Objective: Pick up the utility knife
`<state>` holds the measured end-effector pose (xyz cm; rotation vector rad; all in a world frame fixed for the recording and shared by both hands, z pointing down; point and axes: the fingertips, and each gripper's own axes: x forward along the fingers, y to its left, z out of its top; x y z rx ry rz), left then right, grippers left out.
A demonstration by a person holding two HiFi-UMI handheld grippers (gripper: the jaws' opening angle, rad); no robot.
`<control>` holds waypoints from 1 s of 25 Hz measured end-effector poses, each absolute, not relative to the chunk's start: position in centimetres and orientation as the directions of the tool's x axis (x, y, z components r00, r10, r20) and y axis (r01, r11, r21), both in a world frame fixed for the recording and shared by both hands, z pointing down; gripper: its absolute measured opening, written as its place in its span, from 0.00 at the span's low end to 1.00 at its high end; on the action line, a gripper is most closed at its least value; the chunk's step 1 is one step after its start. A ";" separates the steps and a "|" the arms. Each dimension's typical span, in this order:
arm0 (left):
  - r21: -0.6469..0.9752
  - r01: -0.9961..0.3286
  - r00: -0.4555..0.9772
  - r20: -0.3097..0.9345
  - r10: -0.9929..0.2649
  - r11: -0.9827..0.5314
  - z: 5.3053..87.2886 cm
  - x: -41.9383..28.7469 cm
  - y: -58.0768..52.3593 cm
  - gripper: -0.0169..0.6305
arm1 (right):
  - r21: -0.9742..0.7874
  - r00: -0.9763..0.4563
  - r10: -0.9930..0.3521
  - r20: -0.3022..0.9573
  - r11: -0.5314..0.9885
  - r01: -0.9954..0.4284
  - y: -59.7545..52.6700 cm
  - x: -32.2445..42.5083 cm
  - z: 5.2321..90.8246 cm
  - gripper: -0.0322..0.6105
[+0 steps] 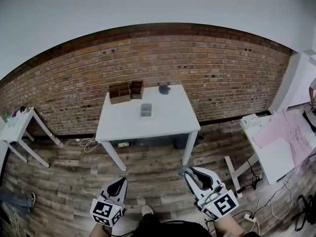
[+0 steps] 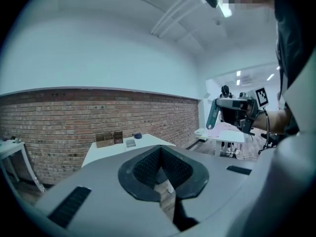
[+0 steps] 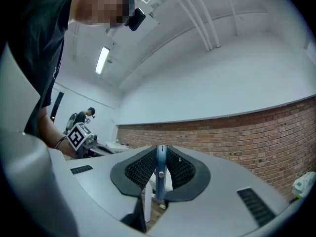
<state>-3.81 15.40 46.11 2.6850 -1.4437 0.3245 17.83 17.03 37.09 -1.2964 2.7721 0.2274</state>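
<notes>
Gripping the utility knife (image 3: 160, 174), the right gripper (image 3: 160, 151) is pressing its two dark ribbed pads (image 3: 139, 167) against the flat sides of the slim blue handle. The knife is standing on edge in the narrow slot between the jaws, its small slider knob facing the camera. It is sitting in the jaws alone, well apart from the worktop (image 1: 168, 121).

The left gripper (image 2: 160, 151) is carrying nothing: its jaws are meeting at the tip, and only a strip of wooden floor (image 2: 167, 205) is showing through the gap below them.

In the head view both grippers are hanging low at the bottom edge, over the plank floor. The left gripper (image 1: 117, 185) and the right gripper (image 1: 192, 174) are pointing toward the white worktop but stopping short of its legs. The knife itself is too small to make out there.

On the worktop, brown open boxes (image 1: 126, 91) are sitting at the back edge near the brick wall (image 1: 207, 68). A dark blue object (image 1: 164, 88) is lying just to their right. A small grey container (image 1: 145, 109) is standing nearer the middle, apart from both.

A smaller white table (image 1: 17, 125) is standing off to the left. To the right, another table is carrying a pink cloth (image 1: 289, 132).
</notes>
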 end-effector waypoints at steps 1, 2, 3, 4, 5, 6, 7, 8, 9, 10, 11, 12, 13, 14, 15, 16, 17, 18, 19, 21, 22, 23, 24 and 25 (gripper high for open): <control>-0.031 -0.836 0.529 0.223 -0.819 -0.548 46.1 -3.6 16.2 0.01 | 0.101 -0.647 -0.751 -0.127 0.640 -0.762 17.7 18.0 37.1 0.15; -0.030 -0.838 0.525 0.223 -0.821 -0.544 46.0 -3.4 17.1 0.01 | 0.100 -0.654 -0.746 -0.126 0.647 -0.756 18.4 18.1 37.0 0.15; -0.032 -0.840 0.522 0.223 -0.823 -0.541 46.0 -3.2 17.9 0.01 | 0.099 -0.661 -0.740 -0.125 0.654 -0.750 19.0 18.1 37.0 0.15; -0.036 -0.842 0.519 0.223 -0.825 -0.539 45.9 -3.0 18.8 0.01 | 0.099 -0.668 -0.734 -0.122 0.661 -0.744 19.7 18.1 37.0 0.15; -0.040 -0.842 0.517 0.223 -0.827 -0.537 46.0 -2.9 19.5 0.01 | 0.101 -0.674 -0.729 -0.118 0.667 -0.739 20.4 18.1 37.1 0.15; -0.043 -0.843 0.515 0.223 -0.827 -0.537 46.0 -2.8 20.1 0.01 | 0.102 -0.677 -0.727 -0.113 0.670 -0.736 20.9 18.0 37.2 0.15; -0.044 -0.842 0.516 0.222 -0.827 -0.538 46.0 -2.8 20.6 0.01 | 0.102 -0.678 -0.727 -0.109 0.670 -0.735 21.4 17.9 37.2 0.15; -0.045 -0.840 0.520 0.220 -0.825 -0.541 45.9 -2.9 20.8 0.01 | 0.101 -0.676 -0.729 -0.108 0.668 -0.737 21.8 17.8 37.2 0.15; -0.046 -0.836 0.526 0.217 -0.823 -0.546 45.8 -3.0 21.0 0.01 | 0.099 -0.672 -0.733 -0.109 0.664 -0.741 22.1 17.6 37.2 0.15; -0.049 -0.831 0.533 0.211 -0.819 -0.554 45.7 -3.2 21.1 0.01 | 0.095 -0.666 -0.737 -0.111 0.659 -0.746 22.3 17.4 37.2 0.15; -0.053 -0.826 0.542 0.204 -0.816 -0.562 45.5 -3.4 21.2 0.01 | 0.090 -0.660 -0.743 -0.113 0.654 -0.751 22.5 17.1 37.2 0.15; -0.060 -0.820 0.549 0.197 -0.812 -0.569 45.3 -3.7 21.2 0.01 | 0.085 -0.654 -0.748 -0.116 0.649 -0.756 22.7 16.7 37.2 0.15; -0.067 -0.816 0.555 0.192 -0.810 -0.575 45.2 -4.1 21.2 0.01 | 0.080 -0.648 -0.752 -0.120 0.643 -0.762 22.8 16.2 37.2 0.15; -0.071 -0.812 0.559 0.190 -0.807 -0.579 45.2 -4.7 21.1 0.01 | 0.077 -0.641 -0.757 -0.124 0.637 -0.767 23.0 15.6 37.2 0.15; -0.070 -0.809 0.563 0.191 -0.804 -0.583 45.3 -5.3 21.1 0.01 | 0.074 -0.635 -0.762 -0.130 0.631 -0.772 23.2 15.0 37.2 0.15; -0.064 -0.807 0.567 0.193 -0.801 -0.587 45.6 -6.0 21.2 0.01 | 0.071 -0.629 -0.765 -0.134 0.626 -0.776 23.4 14.4 37.2 0.15; -0.056 -0.805 0.571 0.194 -0.797 -0.591 45.8 -6.8 21.4 0.01 | 0.069 -0.625 -0.769 -0.138 0.622 -0.780 23.7 13.7 37.3 0.15; -0.051 -0.803 0.575 0.196 -0.795 -0.594 46.1 -7.6 21.6 0.01 | 0.069 -0.619 -0.773 -0.140 0.616 -0.785 23.9 13.0 37.6 0.15; -0.048 -0.802 0.577 0.197 -0.793 -0.596 46.3 -8.4 21.8 0.01 | 0.067 -0.611 -0.779 -0.140 0.608 -0.791 24.1 12.3 37.9 0.15; -0.035 -0.800 0.581 0.199 -0.789 -0.598 46.8 -10.0 22.2 0.01 | 0.049 -0.592 -0.793 -0.143 0.592 -0.805 24.3 10.9 38.4 0.15; -0.026 -0.799 0.585 0.201 -0.786 -0.601 47.0 -10.8 22.5 0.01 | 0.035 -0.584 -0.799 -0.145 0.586 -0.810 24.6 10.2 38.5 0.15; -0.021 -0.796 0.589 0.204 -0.782 -0.605 47.2 -11.4 22.8 0.01 | 0.026 -0.579 -0.803 -0.144 0.581 -0.813 24.9 9.5 38.6 0.15; -0.021 -0.793 0.592 0.207 -0.779 -0.608 47.4 -12.1 23.1 0.01 | 0.024 -0.574 -0.807 -0.139 0.577 -0.816 25.3 8.9 38.8 0.15; -0.023 -0.793 0.592 0.211 -0.778 -0.609 47.7 -12.7 23.3 0.01 | 0.027 -0.570 -0.812 -0.129 0.571 -0.820 25.6 8.4 39.1 0.15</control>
